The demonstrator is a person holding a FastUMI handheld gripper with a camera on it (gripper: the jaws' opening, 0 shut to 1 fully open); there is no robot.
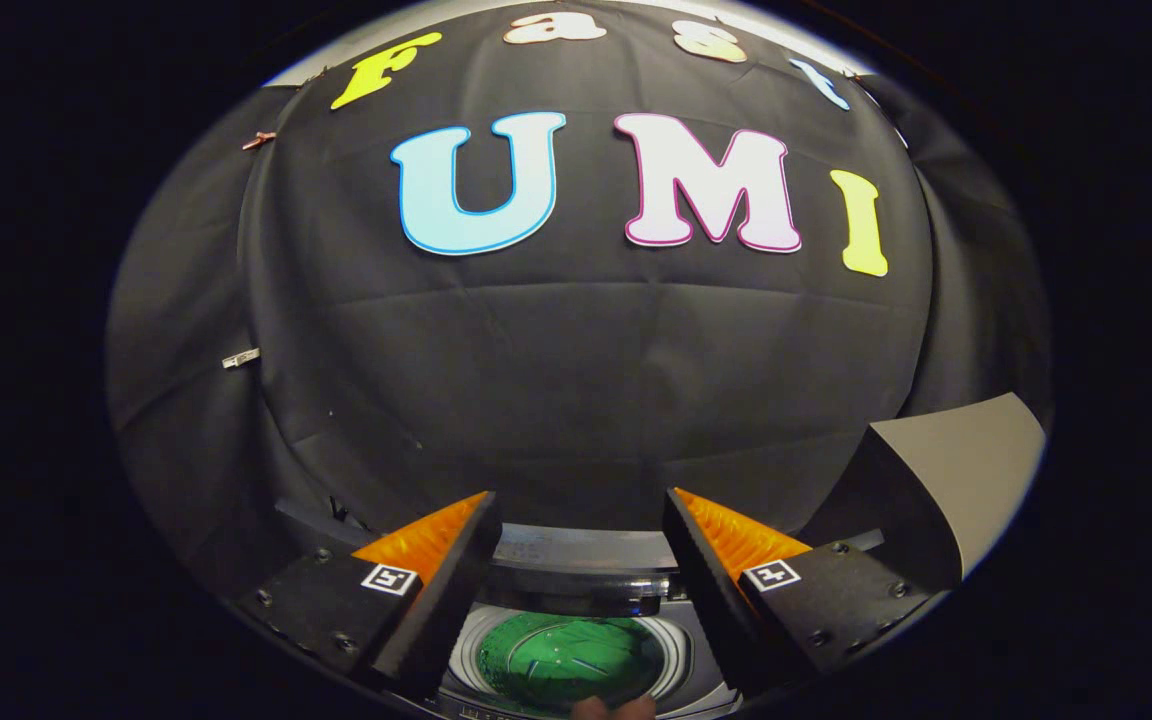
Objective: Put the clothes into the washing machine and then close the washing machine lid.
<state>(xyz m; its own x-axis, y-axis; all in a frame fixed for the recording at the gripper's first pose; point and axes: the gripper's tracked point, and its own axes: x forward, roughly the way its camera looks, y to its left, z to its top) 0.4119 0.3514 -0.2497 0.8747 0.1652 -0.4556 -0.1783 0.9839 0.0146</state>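
Below spread, empty tongs [581,545]: washing machine [576,600] drum open, green clothes [571,660] seemingly inside; lid [946,480] raised, unclosed.

One washing machine [576,575] with one round drum opening showing green [568,660]. One gripper [581,545] with two fingers [436,590], spread apart and holding nothing.

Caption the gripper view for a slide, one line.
Open gripper poised above the washing machine, its drum visible between the fingers, black cloth wall behind.
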